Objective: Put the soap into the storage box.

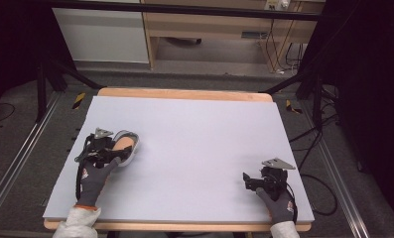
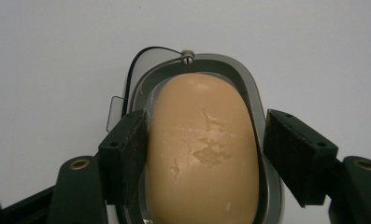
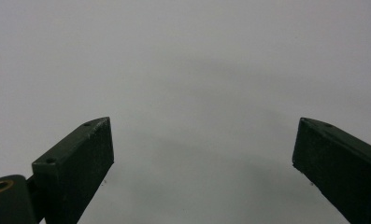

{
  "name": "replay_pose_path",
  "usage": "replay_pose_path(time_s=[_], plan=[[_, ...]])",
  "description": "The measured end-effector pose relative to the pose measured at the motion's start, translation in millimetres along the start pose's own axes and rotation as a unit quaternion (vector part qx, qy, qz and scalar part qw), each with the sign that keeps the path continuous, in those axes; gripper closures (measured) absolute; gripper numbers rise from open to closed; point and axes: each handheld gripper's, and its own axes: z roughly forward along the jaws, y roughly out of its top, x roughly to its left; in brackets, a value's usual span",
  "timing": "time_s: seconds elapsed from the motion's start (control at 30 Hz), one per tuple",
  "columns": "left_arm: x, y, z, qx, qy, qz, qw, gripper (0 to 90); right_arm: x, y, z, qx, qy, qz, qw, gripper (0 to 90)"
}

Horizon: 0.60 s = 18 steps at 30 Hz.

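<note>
Grasp setup: my left gripper (image 2: pixel 204 154) straddles the tan oval soap bar (image 2: pixel 203 149) in its grey dish (image 2: pixel 248 84) at the desk's (image 1: pixel 194 148) left; jaws open, so I centre, then squeeze gently. Right gripper (image 1: pixel 251 182) idles, jaws apart.

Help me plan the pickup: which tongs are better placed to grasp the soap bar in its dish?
Left. The left tongs already straddle the soap bar in its dish, one jaw touching it. The right tongs sit open across the table, far away.
</note>
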Motion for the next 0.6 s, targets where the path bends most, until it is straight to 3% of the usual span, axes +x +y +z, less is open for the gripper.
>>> replay_pose_path(time_s=[0.33,0.6], plan=[[-9.7,3.0,-4.7,-0.011,-0.01,0.011,0.9998,30.6,0.0,0.2,-0.8,-0.001,0.0,0.002,1.0,5.6],[-18.9,7.7,-14.5,-0.034,-0.016,0.021,0.9991,31.3,0.1,0.3,-0.9,-0.002,0.0,0.003,1.0,5.6]])
